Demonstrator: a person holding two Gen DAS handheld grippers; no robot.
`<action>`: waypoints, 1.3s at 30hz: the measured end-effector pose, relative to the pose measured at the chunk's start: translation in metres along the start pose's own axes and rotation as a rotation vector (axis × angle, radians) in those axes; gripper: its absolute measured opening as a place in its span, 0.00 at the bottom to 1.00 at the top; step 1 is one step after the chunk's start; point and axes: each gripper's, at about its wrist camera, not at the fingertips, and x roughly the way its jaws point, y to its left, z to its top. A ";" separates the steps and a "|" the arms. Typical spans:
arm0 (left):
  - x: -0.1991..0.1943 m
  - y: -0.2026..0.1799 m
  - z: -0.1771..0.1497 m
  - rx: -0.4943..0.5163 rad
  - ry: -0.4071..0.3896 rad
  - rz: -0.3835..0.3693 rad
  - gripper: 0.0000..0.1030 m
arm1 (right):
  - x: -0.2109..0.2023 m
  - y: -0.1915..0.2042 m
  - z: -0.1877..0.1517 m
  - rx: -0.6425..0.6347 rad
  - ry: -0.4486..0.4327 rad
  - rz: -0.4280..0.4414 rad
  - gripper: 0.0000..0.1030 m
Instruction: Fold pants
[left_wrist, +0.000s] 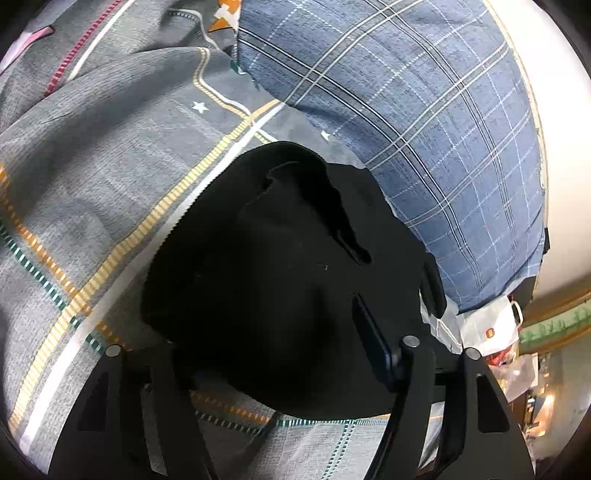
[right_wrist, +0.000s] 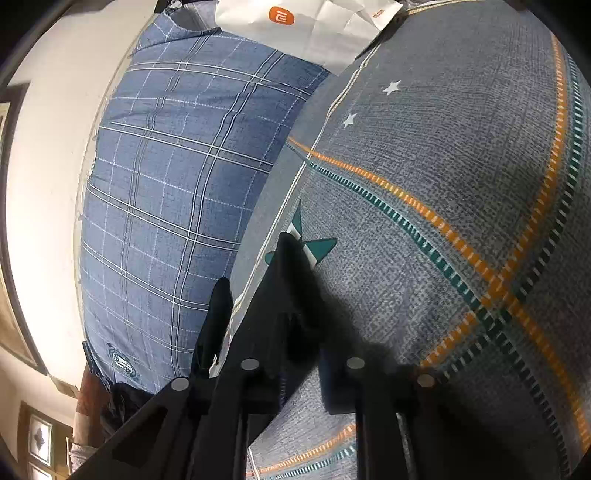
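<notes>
The black pants (left_wrist: 273, 273) lie bunched on the grey striped bedsheet (left_wrist: 92, 192), filling the middle of the left wrist view. My left gripper (left_wrist: 273, 354) hangs just above them with its jaws spread wide; its blue-padded right finger (left_wrist: 373, 343) rests on the cloth, and the left finger is hidden by the fabric. In the right wrist view a narrow fold of the black pants (right_wrist: 284, 295) rises between the fingers of my right gripper (right_wrist: 299, 354), which is shut on it above the sheet (right_wrist: 424, 166).
A blue plaid pillow (left_wrist: 424, 147) lies against the white wall, beside the pants; it also shows in the right wrist view (right_wrist: 177, 192). A white bag with an orange logo (right_wrist: 314, 26) sits past the pillow. A rumpled grey quilt (left_wrist: 110, 55) lies at the far left.
</notes>
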 end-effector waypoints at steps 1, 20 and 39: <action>0.000 -0.001 0.000 0.004 0.000 0.000 0.66 | 0.000 0.000 -0.001 -0.008 -0.002 0.001 0.11; -0.012 0.030 0.007 -0.202 0.013 -0.199 0.70 | 0.002 0.012 -0.006 -0.108 0.003 -0.062 0.11; -0.034 0.023 0.013 -0.101 -0.101 0.017 0.06 | 0.005 0.023 -0.010 -0.163 0.014 -0.091 0.12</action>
